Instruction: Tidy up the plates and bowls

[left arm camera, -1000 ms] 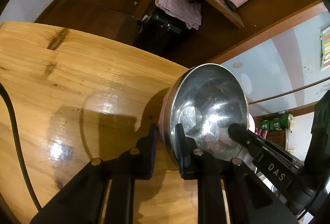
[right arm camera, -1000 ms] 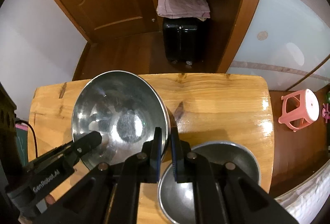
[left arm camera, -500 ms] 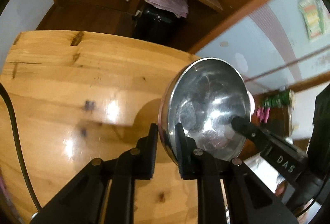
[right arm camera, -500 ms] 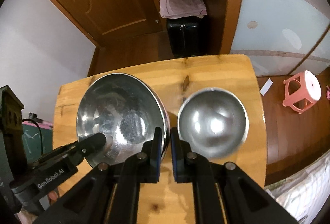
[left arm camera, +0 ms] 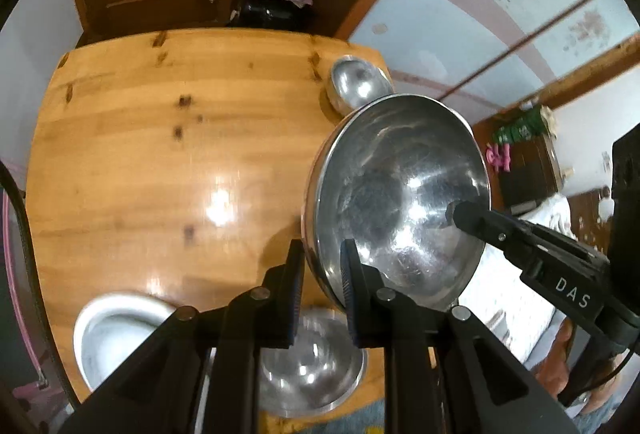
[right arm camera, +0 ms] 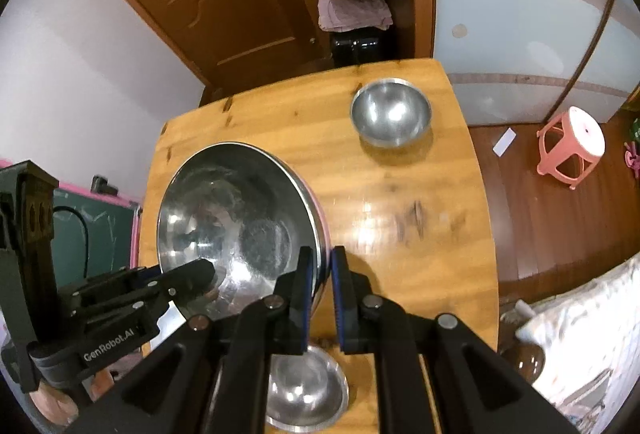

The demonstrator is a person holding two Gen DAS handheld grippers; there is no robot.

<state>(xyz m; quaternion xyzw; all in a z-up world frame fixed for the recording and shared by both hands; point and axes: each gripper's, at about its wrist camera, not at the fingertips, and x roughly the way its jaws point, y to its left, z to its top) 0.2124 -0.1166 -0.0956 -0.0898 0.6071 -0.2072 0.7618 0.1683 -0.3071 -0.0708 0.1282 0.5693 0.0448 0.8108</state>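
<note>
Left fingers [left arm camera: 347, 270]: clamped on the near-left rim of the large shiny steel bowl with a pink outer wall [left arm camera: 400, 202], one finger inside, one outside.
Right fingers [right arm camera: 340, 274]: pinched on the opposite rim of that large bowl [right arm camera: 240, 218], one finger on each side of the wall.
Left gripper [left arm camera: 320, 270]: reaches forward and down; seen from the right wrist, it enters from the lower left [right arm camera: 208, 274].
Right gripper [right arm camera: 320, 274]: reaches forward and down, coming in from the right of the large bowl [left arm camera: 460, 212].
Large bowl: held tilted above the glossy wooden counter [left arm camera: 160, 154], between both grippers.
Small round steel bowl [right arm camera: 391, 112]: on the counter, well beyond the large bowl, near the far right corner.
Second steel bowl [left arm camera: 312, 362]: on the counter, below the large bowl, at the near edge.
White round bowl [left arm camera: 116, 338]: left of the second steel bowl.
</note>
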